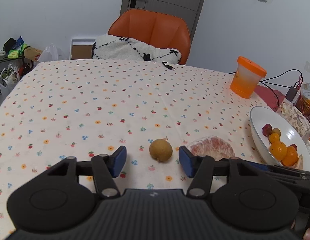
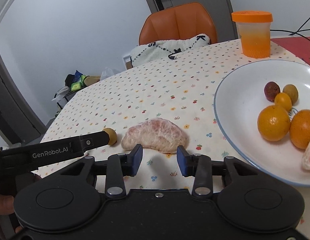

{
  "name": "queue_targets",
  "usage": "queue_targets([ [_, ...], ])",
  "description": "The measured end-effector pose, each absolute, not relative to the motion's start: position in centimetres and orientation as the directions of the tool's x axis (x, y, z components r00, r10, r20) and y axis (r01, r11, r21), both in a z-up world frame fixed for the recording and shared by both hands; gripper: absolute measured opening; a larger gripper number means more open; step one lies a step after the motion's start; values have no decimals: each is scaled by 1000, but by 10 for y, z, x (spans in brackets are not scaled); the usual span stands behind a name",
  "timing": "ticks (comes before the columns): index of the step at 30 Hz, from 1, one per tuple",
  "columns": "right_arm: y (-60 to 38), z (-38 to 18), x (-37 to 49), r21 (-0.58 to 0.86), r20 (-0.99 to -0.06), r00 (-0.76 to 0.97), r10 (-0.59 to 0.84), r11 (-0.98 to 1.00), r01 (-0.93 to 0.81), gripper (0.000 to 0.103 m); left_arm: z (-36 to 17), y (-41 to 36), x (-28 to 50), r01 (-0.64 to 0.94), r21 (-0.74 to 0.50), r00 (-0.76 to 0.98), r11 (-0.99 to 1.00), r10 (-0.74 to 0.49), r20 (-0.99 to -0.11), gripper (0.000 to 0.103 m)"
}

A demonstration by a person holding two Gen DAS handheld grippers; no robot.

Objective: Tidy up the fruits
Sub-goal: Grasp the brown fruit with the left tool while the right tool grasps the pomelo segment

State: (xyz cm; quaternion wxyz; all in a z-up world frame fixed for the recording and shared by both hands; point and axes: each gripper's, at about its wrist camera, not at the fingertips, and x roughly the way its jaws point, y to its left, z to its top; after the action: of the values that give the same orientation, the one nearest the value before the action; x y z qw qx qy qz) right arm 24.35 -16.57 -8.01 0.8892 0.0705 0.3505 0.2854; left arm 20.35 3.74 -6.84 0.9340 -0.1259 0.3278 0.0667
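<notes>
A small brown round fruit point(image 1: 160, 150) lies on the flowered tablecloth, just ahead of my open left gripper point(image 1: 152, 161), between the lines of its blue pads. It also shows in the right wrist view point(image 2: 111, 135), partly behind the left gripper's finger. A peeled pomelo segment point(image 2: 156, 137) lies just ahead of my open right gripper point(image 2: 160, 160); it shows in the left wrist view point(image 1: 213, 147) too. A white plate point(image 2: 235, 92) on the right holds two oranges point(image 2: 274, 123), small fruits and a pomelo piece.
An orange-lidded plastic container point(image 1: 247, 78) stands at the far right of the table. A black cable end point(image 1: 168, 65) lies near the far edge. An orange chair point(image 1: 152, 30) with a white cushion stands behind the table. Wires and clutter lie to the right.
</notes>
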Motion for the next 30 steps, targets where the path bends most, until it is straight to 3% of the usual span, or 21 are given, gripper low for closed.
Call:
queue_targets([
  [6,-160,-80,245,304,-584,601,546,833,-462,41,-75,39,213,-216,-206,776,954,40,-630,43],
  [8,-160,-79,245,298,-583,604,543,835,-463,42,-76,38,213,-213,-207,780,955,39,-624,26],
  [9,-160,-79,244,297,-582,605,542,835,-463,42,-76,38,213,-213,-210,779,954,37,-626,25],
  [17,-157,-78,239,279,-577,601,553,825,-492,60,-67,41,201,-227,-199,792,953,61,-608,25],
  [25,-144,-76,228,191,-559,644,522,837,-512,85,-59,56,185,-249,-213,801,945,78,-593,25],
  [30,-139,-77,230,170,-565,651,507,844,-509,86,-61,63,178,-258,-225,802,940,78,-592,25],
])
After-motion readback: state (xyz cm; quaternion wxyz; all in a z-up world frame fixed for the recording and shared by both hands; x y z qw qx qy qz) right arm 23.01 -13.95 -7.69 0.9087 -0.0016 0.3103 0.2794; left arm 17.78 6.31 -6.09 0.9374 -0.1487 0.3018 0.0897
